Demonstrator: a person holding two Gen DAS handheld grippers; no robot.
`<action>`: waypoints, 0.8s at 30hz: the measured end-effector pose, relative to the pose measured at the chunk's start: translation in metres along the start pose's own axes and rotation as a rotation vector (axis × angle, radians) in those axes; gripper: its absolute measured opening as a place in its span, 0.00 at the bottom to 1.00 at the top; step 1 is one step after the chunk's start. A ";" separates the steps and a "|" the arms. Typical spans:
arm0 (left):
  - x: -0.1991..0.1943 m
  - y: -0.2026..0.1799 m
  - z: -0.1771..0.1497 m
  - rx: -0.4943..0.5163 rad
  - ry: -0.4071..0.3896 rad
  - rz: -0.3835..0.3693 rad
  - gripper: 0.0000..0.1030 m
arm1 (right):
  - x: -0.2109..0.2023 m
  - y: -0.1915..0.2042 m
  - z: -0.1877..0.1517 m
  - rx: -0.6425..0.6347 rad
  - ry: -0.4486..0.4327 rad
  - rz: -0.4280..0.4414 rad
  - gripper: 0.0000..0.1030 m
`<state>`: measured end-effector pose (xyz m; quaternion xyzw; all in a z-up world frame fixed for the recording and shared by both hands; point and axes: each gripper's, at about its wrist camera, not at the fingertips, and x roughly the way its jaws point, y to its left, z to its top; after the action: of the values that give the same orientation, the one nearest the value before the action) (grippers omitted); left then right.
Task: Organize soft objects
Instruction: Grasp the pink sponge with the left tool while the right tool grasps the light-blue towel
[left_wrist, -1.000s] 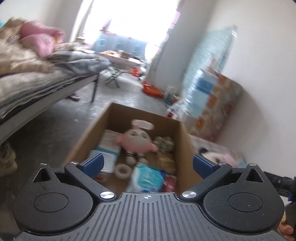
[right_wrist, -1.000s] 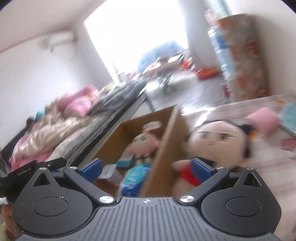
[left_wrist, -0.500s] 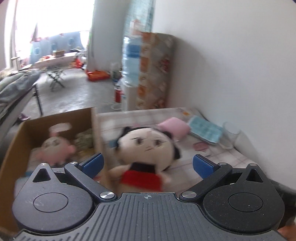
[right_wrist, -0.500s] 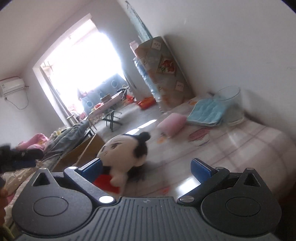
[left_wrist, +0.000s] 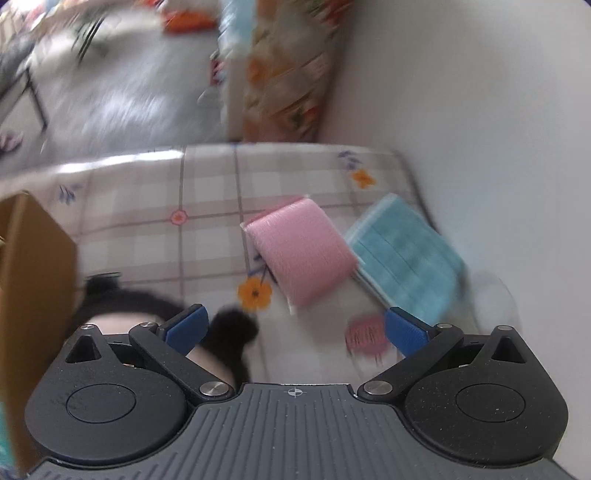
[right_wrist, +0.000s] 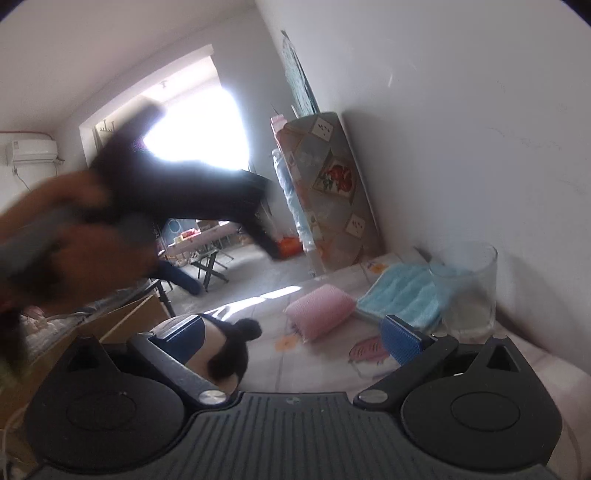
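Both the left gripper (left_wrist: 293, 326) and right gripper (right_wrist: 291, 334) were released, empty. A pink sponge (left_wrist: 301, 249) lay touching a blue cloth (left_wrist: 404, 254); the doll (right_wrist: 225, 350) lay near left.

Bed surface (left_wrist: 207, 236): checked pink-and-white sheet with small flower prints. Lying on it: pink folded cloth (left_wrist: 301, 251) mid-sheet; blue folded cloth (left_wrist: 406, 254) just beside it, toward the wall; clear glass (right_wrist: 467, 288) at the wall edge; black-haired doll (right_wrist: 225, 350) near the cardboard box (left_wrist: 33, 295).
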<state>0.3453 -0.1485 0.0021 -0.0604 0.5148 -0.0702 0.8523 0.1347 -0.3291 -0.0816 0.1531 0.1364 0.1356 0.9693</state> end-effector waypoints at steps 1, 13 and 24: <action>0.020 0.001 0.013 -0.044 0.024 0.015 0.99 | 0.002 0.000 -0.001 -0.010 -0.012 -0.001 1.00; 0.152 0.003 0.077 -0.224 0.220 0.066 0.99 | -0.003 -0.022 -0.007 -0.033 -0.063 -0.002 1.00; 0.153 -0.013 0.069 -0.132 0.159 0.139 0.84 | -0.003 -0.029 -0.011 0.001 -0.027 -0.041 1.00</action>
<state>0.4760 -0.1868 -0.0966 -0.0748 0.5870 0.0187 0.8059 0.1345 -0.3536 -0.1008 0.1527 0.1267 0.1134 0.9735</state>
